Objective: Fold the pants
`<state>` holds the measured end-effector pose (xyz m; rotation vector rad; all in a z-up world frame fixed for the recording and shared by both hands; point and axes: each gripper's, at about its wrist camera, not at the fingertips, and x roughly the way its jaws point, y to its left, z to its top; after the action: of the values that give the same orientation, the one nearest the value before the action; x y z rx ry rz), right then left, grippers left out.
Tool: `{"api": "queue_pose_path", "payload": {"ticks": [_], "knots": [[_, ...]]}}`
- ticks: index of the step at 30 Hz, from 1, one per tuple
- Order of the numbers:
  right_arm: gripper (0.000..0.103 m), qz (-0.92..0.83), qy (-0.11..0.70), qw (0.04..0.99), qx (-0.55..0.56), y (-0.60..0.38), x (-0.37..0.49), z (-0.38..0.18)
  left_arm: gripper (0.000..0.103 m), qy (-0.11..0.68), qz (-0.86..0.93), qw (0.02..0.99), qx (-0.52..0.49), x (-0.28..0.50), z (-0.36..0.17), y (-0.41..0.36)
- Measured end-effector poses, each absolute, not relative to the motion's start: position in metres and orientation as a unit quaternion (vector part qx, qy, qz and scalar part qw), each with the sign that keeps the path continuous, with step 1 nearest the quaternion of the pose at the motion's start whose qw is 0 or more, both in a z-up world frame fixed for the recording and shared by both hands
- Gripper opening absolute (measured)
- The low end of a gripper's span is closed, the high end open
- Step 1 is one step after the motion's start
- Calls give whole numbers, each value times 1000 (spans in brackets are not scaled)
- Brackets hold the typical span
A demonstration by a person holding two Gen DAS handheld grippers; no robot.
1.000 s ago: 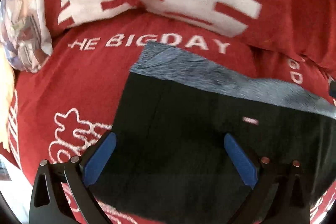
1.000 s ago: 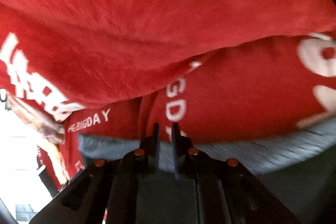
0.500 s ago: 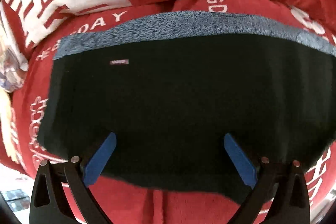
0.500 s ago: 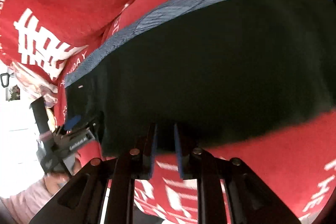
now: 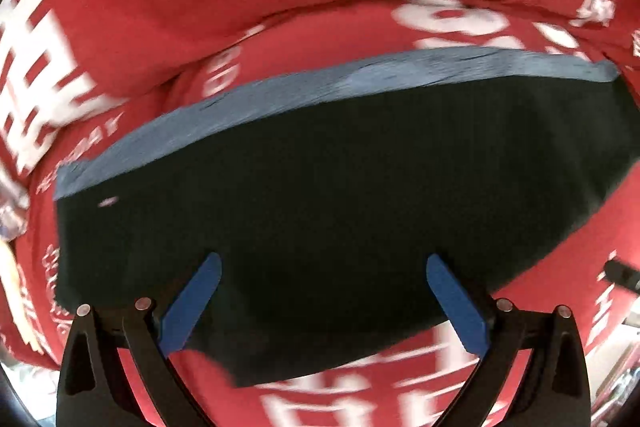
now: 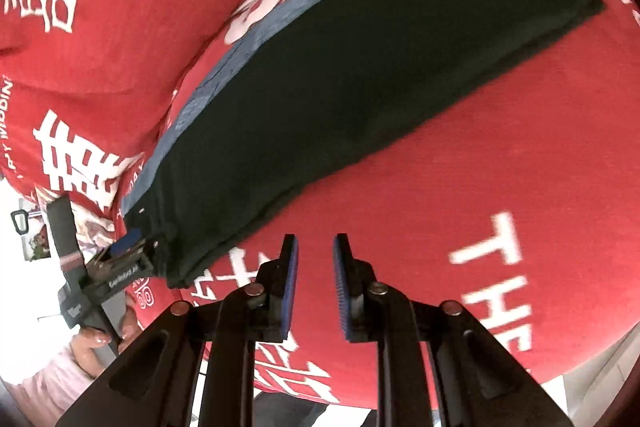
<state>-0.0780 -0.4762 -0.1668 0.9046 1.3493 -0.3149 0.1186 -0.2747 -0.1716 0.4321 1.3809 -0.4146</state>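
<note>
While the left gripper [image 5: 322,297] points down over the pants [image 5: 340,195], its blue jaws stand wide apart with nothing between them. They hang above the near part of the dark cloth and do not seem to touch it.

The right gripper [image 6: 315,281] has its jaws only a little apart, and they are opening. Nothing is between them; only the red blanket [image 6: 460,155] shows in the gap. This gripper tilts down, just beside the near edge of the pants [image 6: 360,75].

The pants lie folded flat on the blanket, with a grey band [image 5: 320,87] along the far edge.

In the right view the left gripper [image 6: 132,251] is at the left end of the pants, held by a hand [image 6: 100,343] with a pink sleeve [image 6: 48,387].
</note>
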Motion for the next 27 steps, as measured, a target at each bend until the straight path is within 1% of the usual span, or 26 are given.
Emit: {"api": "queue_pose_path", "payload": {"ticks": [5,9,12,15,21,27], "knots": [[20,-158,584,677,420,-512,-105,-161,103,619,-212,732,190,104,-165,-339],[20,-182,558,679,441,-546,-124,-160,103,619,-215,730,194,101,-171,-369],[22,-197,537,682,456,-571,-138,-160,103,613,-218,731,206,97,-173,-391],[25,-213,517,687,464,-591,-149,-159,103,604,-217,737,214,95,-173,-407],[25,-260,455,691,498,-640,-161,-159,103,600,-219,731,240,91,-188,-424],[24,-268,435,695,505,-669,-144,-165,103,590,-223,735,251,86,-188,-430]]}}
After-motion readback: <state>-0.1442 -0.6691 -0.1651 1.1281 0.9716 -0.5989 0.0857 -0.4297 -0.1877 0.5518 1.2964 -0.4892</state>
